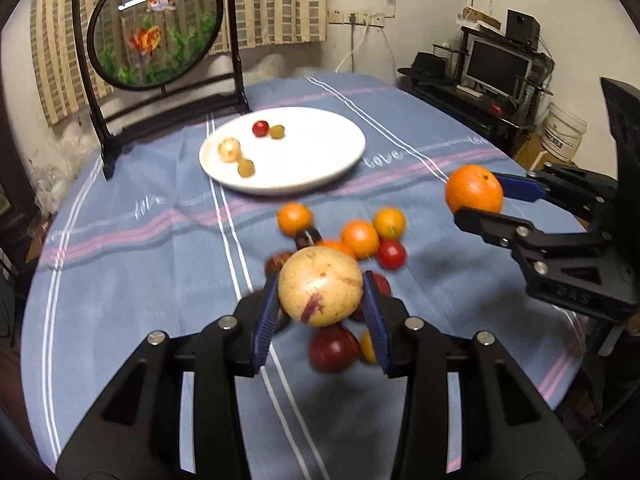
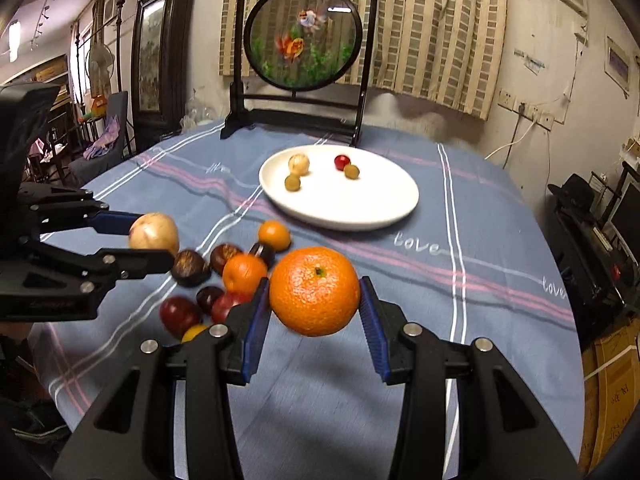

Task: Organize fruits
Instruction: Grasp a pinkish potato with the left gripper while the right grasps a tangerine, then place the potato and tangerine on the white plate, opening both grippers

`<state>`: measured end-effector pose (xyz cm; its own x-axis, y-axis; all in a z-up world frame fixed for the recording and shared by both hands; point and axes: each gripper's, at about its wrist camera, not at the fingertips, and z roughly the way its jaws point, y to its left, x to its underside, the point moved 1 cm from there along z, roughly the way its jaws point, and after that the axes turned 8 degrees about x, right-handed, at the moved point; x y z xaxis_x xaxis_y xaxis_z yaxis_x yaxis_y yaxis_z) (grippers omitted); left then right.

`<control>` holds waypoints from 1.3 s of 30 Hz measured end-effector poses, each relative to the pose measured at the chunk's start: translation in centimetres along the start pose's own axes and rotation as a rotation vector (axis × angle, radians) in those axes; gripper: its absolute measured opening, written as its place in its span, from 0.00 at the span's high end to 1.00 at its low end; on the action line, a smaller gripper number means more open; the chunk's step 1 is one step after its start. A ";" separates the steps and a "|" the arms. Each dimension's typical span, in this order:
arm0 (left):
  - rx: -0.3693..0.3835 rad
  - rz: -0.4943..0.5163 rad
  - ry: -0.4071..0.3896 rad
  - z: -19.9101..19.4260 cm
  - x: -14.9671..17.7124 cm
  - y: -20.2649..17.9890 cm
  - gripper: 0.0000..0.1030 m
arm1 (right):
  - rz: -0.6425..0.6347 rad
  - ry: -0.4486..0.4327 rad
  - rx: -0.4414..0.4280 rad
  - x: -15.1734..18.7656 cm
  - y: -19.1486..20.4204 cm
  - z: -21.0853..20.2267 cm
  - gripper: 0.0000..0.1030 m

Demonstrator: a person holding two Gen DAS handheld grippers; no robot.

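My left gripper (image 1: 322, 300) is shut on a pale yellow fruit with purple streaks (image 1: 320, 286) and holds it above the fruit pile; it also shows in the right wrist view (image 2: 154, 232). My right gripper (image 2: 314, 300) is shut on a large orange (image 2: 315, 291), seen at the right in the left wrist view (image 1: 474, 189). A white plate (image 1: 320, 168) (image 2: 380, 208) beyond holds several small fruits: a red one (image 1: 260, 128), two green ones and a pale one (image 2: 299, 164). Small oranges (image 1: 360, 238), red fruits (image 1: 391, 254) and dark chestnuts (image 2: 191, 269) lie loose on the cloth.
A round table has a blue striped cloth (image 1: 140, 280). A framed goldfish screen (image 2: 306, 40) stands at the table's far edge behind the plate. A desk with a monitor (image 1: 498, 66) and a white bucket (image 1: 562, 136) are to the right off the table.
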<state>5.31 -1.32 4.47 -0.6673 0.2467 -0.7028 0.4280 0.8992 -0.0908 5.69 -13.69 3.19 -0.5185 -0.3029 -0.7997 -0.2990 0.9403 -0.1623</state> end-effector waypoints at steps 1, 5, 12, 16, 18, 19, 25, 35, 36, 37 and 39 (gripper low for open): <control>-0.005 -0.004 0.002 0.3 -0.5 0.3 0.60 | 0.001 -0.004 0.003 -0.6 -0.2 0.4 0.57; -0.012 -0.038 0.012 2.3 -3.1 1.9 0.60 | 0.008 -0.008 0.002 -2.5 -0.8 2.1 0.57; -0.029 -0.074 0.010 7.8 -8.8 5.2 0.60 | 0.010 0.001 0.017 -6.2 -1.3 8.3 0.57; -0.034 -0.091 0.029 10.9 -10.1 6.2 0.60 | 0.018 0.058 0.036 -7.2 -1.7 12.3 0.58; -0.036 -0.104 0.045 12.3 -10.3 7.0 0.60 | 0.020 0.083 0.034 -7.5 -1.8 13.8 0.58; -0.036 -0.110 0.054 12.9 -10.3 7.2 0.60 | 0.021 0.097 0.037 -7.6 -1.9 14.7 0.58; -0.054 -0.128 0.073 15.4 -10.5 8.2 0.48 | 0.014 0.140 0.052 -7.4 -2.4 17.5 0.57; -0.059 -0.137 0.018 12.9 -10.0 8.0 0.24 | 0.066 0.144 0.044 -6.4 -3.6 16.6 0.57; -0.057 -0.136 0.015 12.4 -9.7 7.8 0.24 | 0.071 0.138 0.049 -6.4 -3.8 16.4 0.57; -0.056 -0.133 0.014 12.2 -9.6 7.7 0.23 | 0.075 0.133 0.049 -6.4 -3.9 16.3 0.57; -0.061 -0.126 0.012 11.6 -9.1 7.4 0.23 | 0.080 0.106 0.047 -6.5 -4.1 16.3 0.56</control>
<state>21.63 -1.13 2.06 -0.7208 0.1346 -0.6799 0.3032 0.9434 -0.1347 23.36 -13.00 -0.34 -0.6213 -0.2390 -0.7462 -0.2171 0.9676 -0.1291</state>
